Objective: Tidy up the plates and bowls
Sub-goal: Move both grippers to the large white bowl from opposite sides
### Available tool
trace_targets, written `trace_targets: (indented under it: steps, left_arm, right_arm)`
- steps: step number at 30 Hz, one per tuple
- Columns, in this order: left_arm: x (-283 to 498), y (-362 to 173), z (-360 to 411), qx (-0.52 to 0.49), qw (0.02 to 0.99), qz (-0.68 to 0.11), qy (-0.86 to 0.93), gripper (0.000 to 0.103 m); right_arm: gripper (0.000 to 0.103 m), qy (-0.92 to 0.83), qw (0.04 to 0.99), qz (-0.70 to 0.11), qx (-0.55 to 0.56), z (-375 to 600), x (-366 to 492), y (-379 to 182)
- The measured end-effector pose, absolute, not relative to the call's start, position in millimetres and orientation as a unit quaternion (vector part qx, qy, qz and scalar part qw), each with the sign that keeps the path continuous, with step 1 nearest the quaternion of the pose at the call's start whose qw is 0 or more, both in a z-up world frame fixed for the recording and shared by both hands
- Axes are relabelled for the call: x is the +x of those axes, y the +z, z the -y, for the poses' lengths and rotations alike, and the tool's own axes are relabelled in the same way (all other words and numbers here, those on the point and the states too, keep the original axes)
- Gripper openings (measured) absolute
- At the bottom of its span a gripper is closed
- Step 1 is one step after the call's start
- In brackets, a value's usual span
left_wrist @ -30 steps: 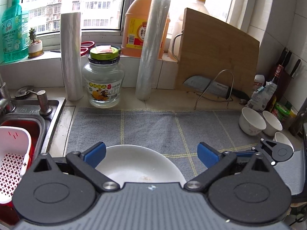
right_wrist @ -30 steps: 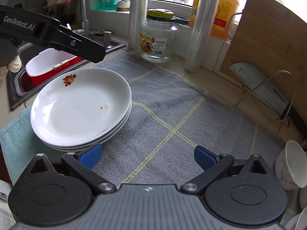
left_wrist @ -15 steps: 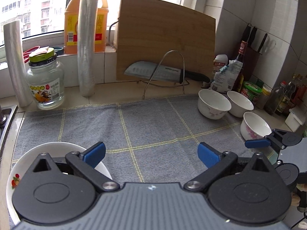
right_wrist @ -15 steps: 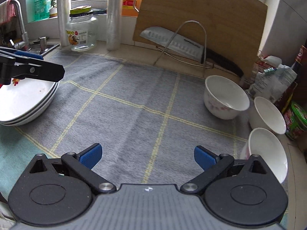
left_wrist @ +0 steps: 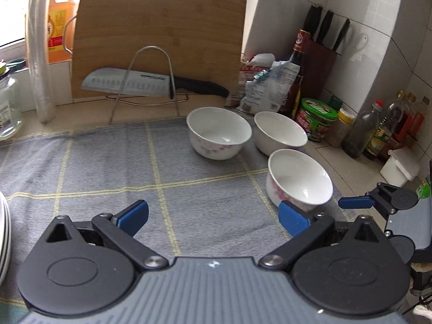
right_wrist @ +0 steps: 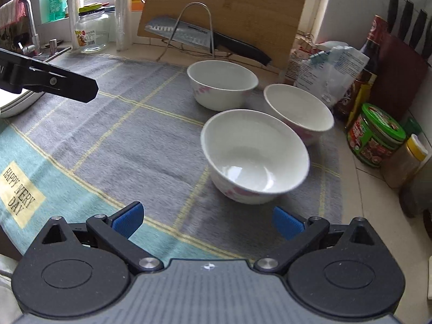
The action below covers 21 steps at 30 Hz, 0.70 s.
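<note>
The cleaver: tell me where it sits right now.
The cleaver rests across the wire rack at the foot of the upright cutting board, behind the grey mat and left of the three bowls, in both wrist views.

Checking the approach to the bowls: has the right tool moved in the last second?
Yes. The right tool has swung right, away from the stacked plates, and now faces the nearest bowl beside the green-lidded jar.

You have three white bowls [right_wrist: 253, 156] with pink flower prints on a grey mat [right_wrist: 129, 140] crossed by yellow lines; beside the bowls, a green-lidded red jar [right_wrist: 375, 135].
</note>
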<state>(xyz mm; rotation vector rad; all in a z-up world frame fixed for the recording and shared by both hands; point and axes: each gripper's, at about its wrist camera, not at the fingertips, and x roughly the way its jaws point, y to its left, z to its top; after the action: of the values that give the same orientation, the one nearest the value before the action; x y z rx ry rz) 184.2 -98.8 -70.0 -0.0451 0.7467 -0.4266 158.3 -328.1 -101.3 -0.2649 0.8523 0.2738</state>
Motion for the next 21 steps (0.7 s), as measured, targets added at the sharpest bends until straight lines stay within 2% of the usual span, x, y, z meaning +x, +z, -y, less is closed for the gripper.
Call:
trace_targets:
  steps: [11, 21]
  left_arm:
    - [212, -96, 156, 0.078, 0.856, -0.389, -0.331, 0.101]
    - [234, -114, 184, 0.175, 0.813, -0.393, -0.392, 0.101]
  right_arm:
    - [0.103, 0.098, 0.895, -0.415, -0.127, 364, 182, -113]
    - [0.103, 0.176, 0.875, -0.418, -0.171, 375, 207, -113]
